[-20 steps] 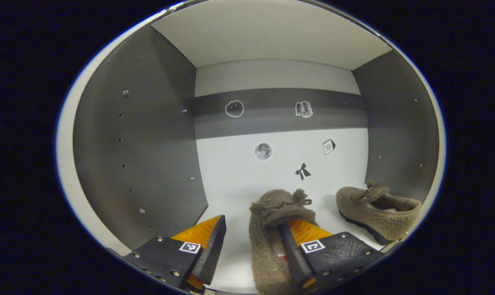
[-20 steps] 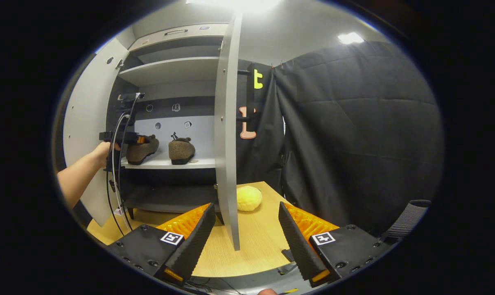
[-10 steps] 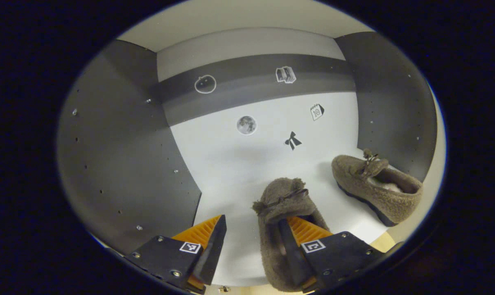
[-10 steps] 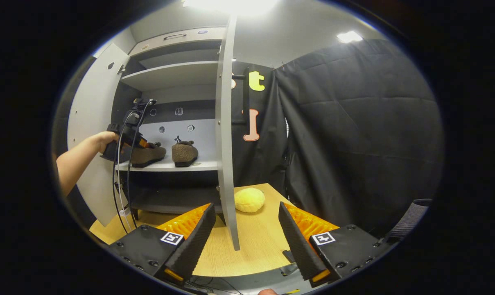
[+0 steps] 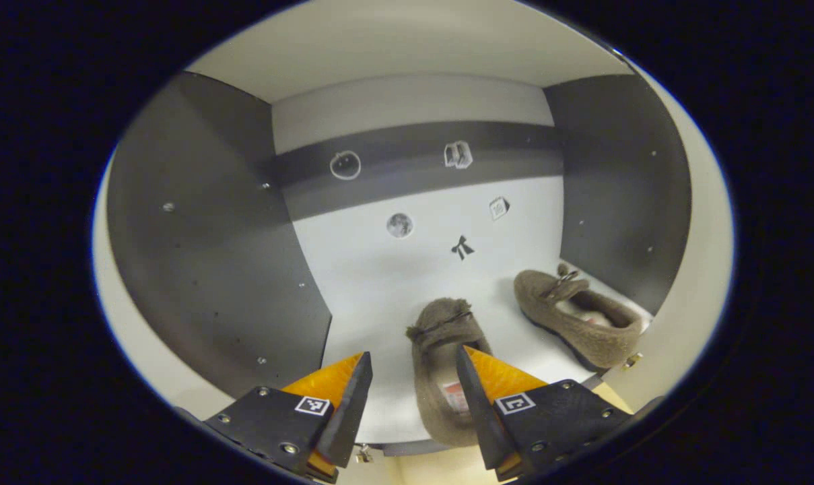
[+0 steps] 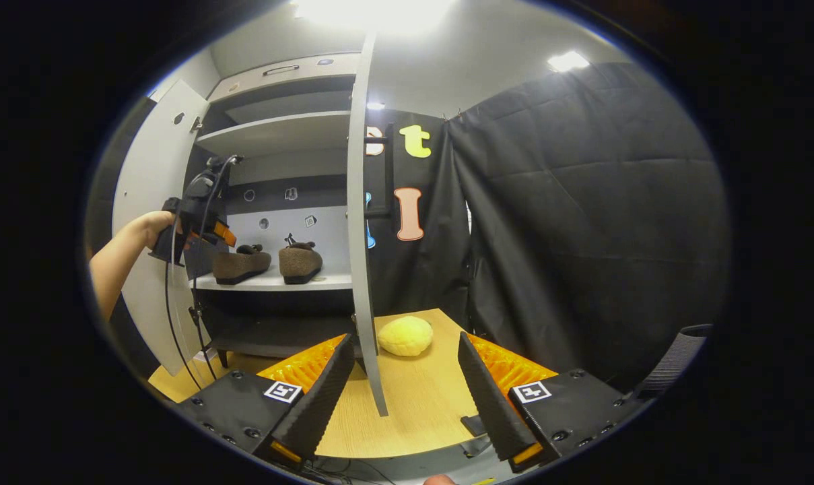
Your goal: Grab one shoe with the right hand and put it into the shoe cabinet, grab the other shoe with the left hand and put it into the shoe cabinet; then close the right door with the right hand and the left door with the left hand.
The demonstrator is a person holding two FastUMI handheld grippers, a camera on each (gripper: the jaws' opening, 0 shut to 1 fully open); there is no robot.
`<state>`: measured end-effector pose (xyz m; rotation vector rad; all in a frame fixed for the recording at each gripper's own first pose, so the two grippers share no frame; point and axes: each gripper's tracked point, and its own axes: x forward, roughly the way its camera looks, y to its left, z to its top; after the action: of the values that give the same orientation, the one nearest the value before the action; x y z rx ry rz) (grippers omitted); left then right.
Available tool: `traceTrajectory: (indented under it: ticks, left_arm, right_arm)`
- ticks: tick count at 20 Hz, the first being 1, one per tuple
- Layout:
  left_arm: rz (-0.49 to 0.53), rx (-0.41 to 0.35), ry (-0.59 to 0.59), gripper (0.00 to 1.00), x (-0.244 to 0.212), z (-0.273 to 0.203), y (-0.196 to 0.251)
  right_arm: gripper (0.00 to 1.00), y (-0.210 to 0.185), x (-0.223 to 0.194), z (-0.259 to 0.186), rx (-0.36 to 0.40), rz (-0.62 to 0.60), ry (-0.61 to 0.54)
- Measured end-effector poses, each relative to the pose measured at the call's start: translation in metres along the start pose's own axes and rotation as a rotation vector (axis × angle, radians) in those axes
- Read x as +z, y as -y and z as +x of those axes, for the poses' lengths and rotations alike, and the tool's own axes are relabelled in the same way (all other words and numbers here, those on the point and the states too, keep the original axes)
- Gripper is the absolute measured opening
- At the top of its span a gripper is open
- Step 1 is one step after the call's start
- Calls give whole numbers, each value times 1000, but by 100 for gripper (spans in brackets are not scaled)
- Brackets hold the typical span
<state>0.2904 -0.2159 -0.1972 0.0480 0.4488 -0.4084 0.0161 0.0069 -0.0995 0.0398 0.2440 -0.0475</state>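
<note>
Shoe cabinet stands on the counter, both doors open, with two shoes side by side on its white shelf. Left gripper and right gripper both hold jaws wide apart, gripping nothing.

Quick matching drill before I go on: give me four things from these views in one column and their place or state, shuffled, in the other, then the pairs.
1. left shoe
2. right door
3. yellow round thing
4. left gripper

a. on the wooden surface
b. open, holding nothing
c. on the cabinet shelf
d. standing open, edge toward the right gripper view

Pairs: 1-c, 2-d, 3-a, 4-b
</note>
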Motion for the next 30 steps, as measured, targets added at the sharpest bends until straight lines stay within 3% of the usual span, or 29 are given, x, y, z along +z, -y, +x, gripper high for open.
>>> traceTrajectory:
  ticks: [2,3,4,5,6,13,14,15,18,22,26,30]
  left_arm:
    - [-3,-4,65,73,10,-33,11]
    - [-7,-7,95,80,14,-51,18]
    - [-12,-15,121,80,17,-70,26]
    - [-23,-17,144,66,17,-89,32]
    - [-37,-19,168,80,16,-107,37]
    - [-72,9,303,80,-21,-245,56]
    - [-94,5,307,73,-33,-262,57]
    - [-122,8,311,73,-43,-278,56]
    - [-174,66,334,73,-68,-322,30]
    - [-160,185,357,73,-92,-369,-22]
    - [-219,271,365,73,-112,-396,-77]
    - [-220,350,369,73,-124,-409,-132]
  right_arm:
    - [97,3,6,0,16,2,11]
    - [97,5,8,0,26,2,17]
    - [97,8,11,1,34,2,22]
    - [97,10,14,3,46,0,26]
    - [97,14,16,8,60,-3,28]
    - [98,50,62,35,71,-26,92]
    - [98,53,71,41,66,-21,101]
    - [98,54,79,46,61,-17,111]
    - [96,56,108,63,36,-33,160]
    - [96,66,146,82,-51,-40,224]
    - [96,73,169,102,-144,-10,231]
    - [92,49,170,107,-135,-34,202]
